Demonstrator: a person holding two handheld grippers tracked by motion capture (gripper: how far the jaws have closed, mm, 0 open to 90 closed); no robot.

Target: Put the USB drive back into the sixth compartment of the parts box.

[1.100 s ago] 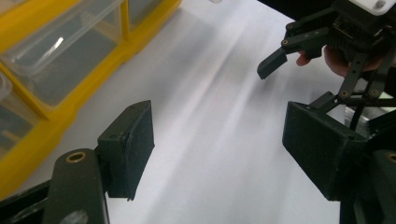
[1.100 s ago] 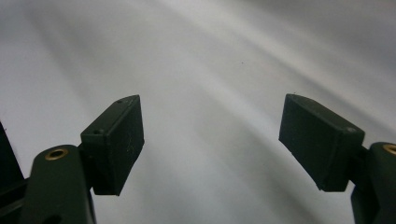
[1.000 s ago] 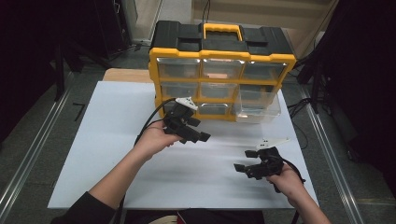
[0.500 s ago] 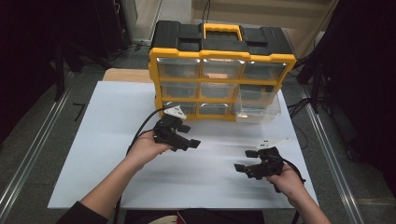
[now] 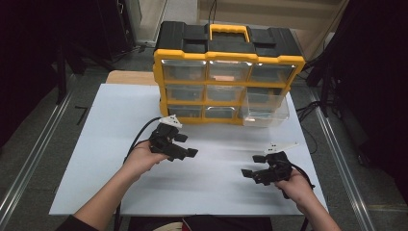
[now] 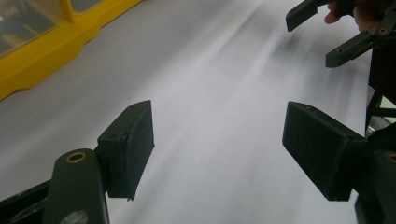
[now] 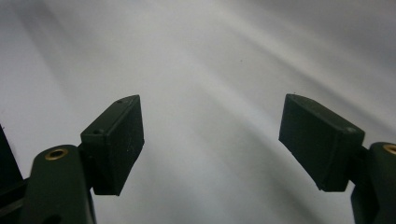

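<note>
Yellow-and-black drawer box [image 5: 228,72] stands at the far side of the white table [image 5: 96,144], with three rows of clear little drawers. One clear drawer [image 5: 265,109] at the bottom right is pulled out toward the person. It sticks out past the yellow frame, the same as a second ago.

On the left, the left hand [image 5: 140,161] holds the left gripper [image 5: 185,144] just above the table, in front of the bottom left drawers. A second ago this gripper was up close to the box front. Now it has come back toward the person and sits lower and a bit more to the left. Its jaws are wide apart and hold nothing. In the left gripper view, the left gripper [image 6: 217,144] looks across bare white table, with the yellow edge of the box [image 6: 51,51] at the top left and the other gripper [image 6: 322,35] far off at the top right.

On the right, the right hand [image 5: 296,185] holds the right gripper [image 5: 252,166] near the front right part of the table, well apart from the box. It has not moved. Its jaws are wide apart too and hold nothing. In the right gripper view, the right gripper [image 7: 210,137] has bare white table under it.
</note>
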